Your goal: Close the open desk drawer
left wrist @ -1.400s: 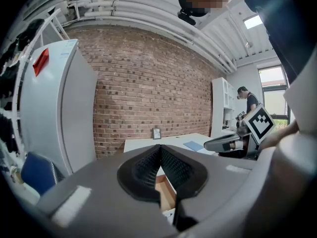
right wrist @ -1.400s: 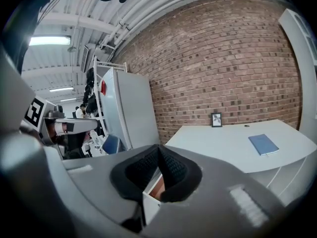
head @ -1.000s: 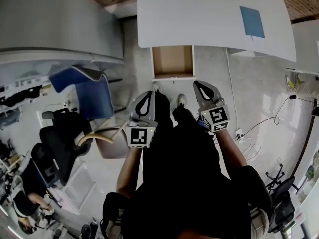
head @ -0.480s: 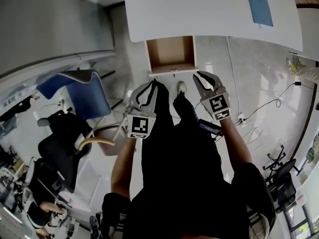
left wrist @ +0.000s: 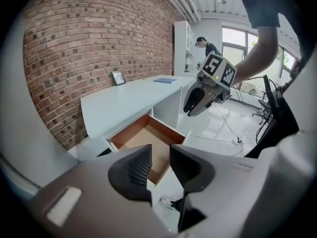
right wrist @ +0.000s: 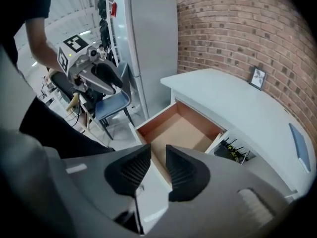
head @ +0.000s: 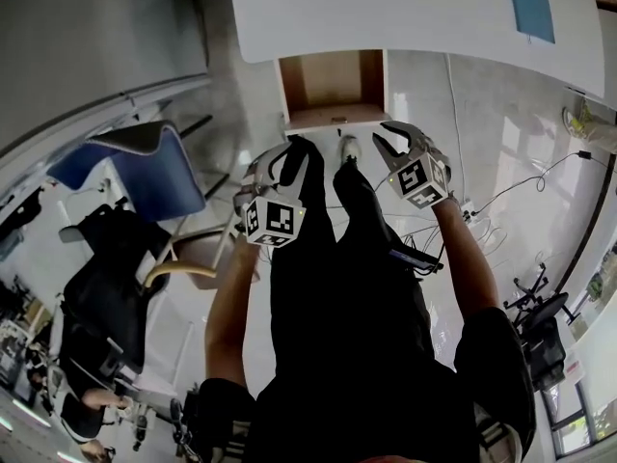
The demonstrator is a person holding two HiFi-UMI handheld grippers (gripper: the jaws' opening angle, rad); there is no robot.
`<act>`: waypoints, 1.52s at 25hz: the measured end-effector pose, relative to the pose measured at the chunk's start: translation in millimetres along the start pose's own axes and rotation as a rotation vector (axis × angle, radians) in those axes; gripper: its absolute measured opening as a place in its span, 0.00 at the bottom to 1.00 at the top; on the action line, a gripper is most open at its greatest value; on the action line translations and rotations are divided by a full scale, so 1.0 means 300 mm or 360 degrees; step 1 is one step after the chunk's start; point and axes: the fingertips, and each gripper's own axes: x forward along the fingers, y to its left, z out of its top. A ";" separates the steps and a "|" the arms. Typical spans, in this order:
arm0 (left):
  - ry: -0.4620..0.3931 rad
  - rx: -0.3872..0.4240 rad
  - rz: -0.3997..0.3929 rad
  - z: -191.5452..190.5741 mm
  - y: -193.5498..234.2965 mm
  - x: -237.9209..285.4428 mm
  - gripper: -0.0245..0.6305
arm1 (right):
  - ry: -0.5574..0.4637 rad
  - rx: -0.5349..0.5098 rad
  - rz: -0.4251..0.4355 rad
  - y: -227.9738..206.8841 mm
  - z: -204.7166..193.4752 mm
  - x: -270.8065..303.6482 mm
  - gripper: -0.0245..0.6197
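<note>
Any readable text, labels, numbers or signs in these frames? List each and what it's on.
No words or numbers are readable.
Left gripper and right gripper: only black-and-white square marker patterns, no text.
Framed picture on the desk: too small to read.
Red tag on the white cabinet: too blurred to read.

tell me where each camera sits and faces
Head view: on the head, facing steeply down; legs, arms, left hand-held gripper, right hand-held gripper.
Left gripper view: rides the left one, facing the drawer; own jaws have just been opening, empty; other arm shows.
Right gripper view: rides the right one, likewise.
All share the drawer.
</note>
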 end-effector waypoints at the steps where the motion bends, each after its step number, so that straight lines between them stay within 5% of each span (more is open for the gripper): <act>1: 0.0021 0.0019 -0.0017 -0.019 -0.003 0.018 0.24 | 0.0028 -0.0021 0.0015 0.004 -0.020 0.021 0.19; 16: 0.0349 0.0370 -0.0230 -0.322 -0.063 0.272 0.29 | 0.0334 -0.0335 0.0103 0.034 -0.297 0.266 0.23; 26: 0.0408 0.0365 -0.0250 -0.410 -0.082 0.353 0.30 | 0.0440 -0.0532 0.0107 0.017 -0.369 0.329 0.26; 38: 0.0479 0.0383 -0.0258 -0.448 -0.072 0.429 0.22 | 0.0463 -0.0532 0.0124 0.013 -0.385 0.359 0.20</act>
